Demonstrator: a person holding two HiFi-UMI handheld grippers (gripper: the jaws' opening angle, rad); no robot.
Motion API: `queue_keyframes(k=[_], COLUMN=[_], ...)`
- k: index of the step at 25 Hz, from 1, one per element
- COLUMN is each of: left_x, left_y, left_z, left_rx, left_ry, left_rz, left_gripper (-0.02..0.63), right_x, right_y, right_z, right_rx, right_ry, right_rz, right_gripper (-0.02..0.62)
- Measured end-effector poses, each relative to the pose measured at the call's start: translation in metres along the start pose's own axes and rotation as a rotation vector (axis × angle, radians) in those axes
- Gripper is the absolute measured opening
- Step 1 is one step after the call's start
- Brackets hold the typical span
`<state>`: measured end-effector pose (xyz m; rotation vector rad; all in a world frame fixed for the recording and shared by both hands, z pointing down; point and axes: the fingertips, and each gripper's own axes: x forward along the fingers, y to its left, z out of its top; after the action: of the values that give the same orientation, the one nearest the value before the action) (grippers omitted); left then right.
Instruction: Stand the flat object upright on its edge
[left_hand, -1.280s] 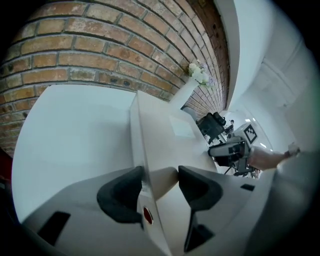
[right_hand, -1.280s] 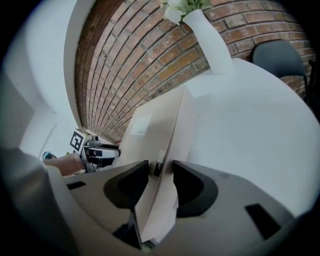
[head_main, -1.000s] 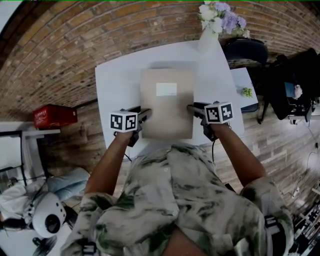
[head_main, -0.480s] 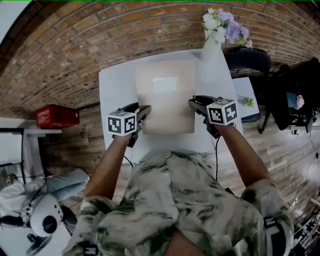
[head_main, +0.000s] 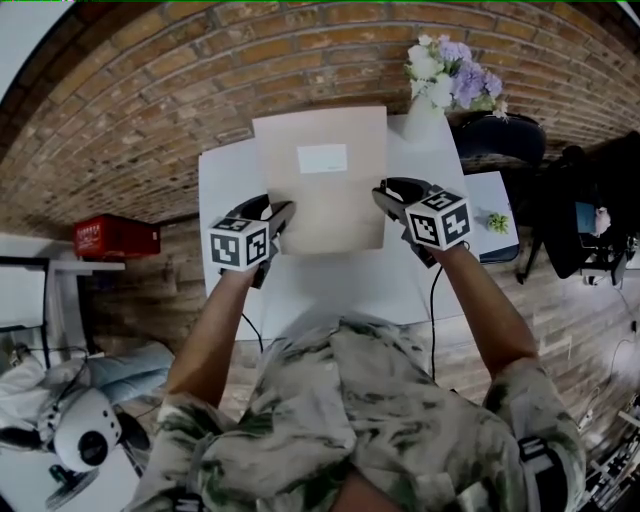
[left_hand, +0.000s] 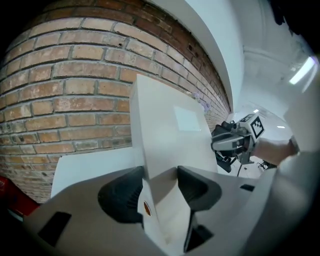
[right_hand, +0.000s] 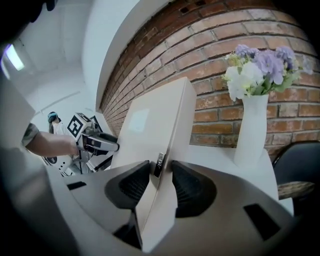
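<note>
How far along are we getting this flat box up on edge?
Done: left claw and right claw each clamp a side of the flat box. In hand: it stands steeply tilted over the white table. Left: set it vertical on its edge, release.

White rectangular desk (head_main: 330, 290), its far edge close against a brick wall (head_main: 150, 90). Far right corner: a white vase (head_main: 425, 115) stands upright on the desktop, just beside the wall, holding white and lilac flowers (head_main: 452, 62). Centre: a flat beige box (head_main: 322, 180) is tilted steeply up from the surface. Whether its lower edge touches the desk cannot be told.
</note>
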<state>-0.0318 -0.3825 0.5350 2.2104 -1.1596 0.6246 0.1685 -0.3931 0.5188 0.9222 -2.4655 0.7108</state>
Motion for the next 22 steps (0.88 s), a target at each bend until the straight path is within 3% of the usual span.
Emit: queue_keyframes(k=[16, 22], left_x=[0.061, 0.088], left_y=[0.029, 0.046], left_z=[0.058, 0.076], left_rx=[0.046, 0.078], left_ry=[-0.088, -0.101], left_rz=[0.103, 0.147], left_gripper=[0.227, 0.224], right_x=[0.033, 0.05], right_y=[-0.068, -0.094], right_z=[0.062, 0.076], right_rx=[-0.263, -0.315], right_ry=[-0.088, -0.114], right_rz=[-0.072, -0.099], right_gripper=[0.158, 0.153])
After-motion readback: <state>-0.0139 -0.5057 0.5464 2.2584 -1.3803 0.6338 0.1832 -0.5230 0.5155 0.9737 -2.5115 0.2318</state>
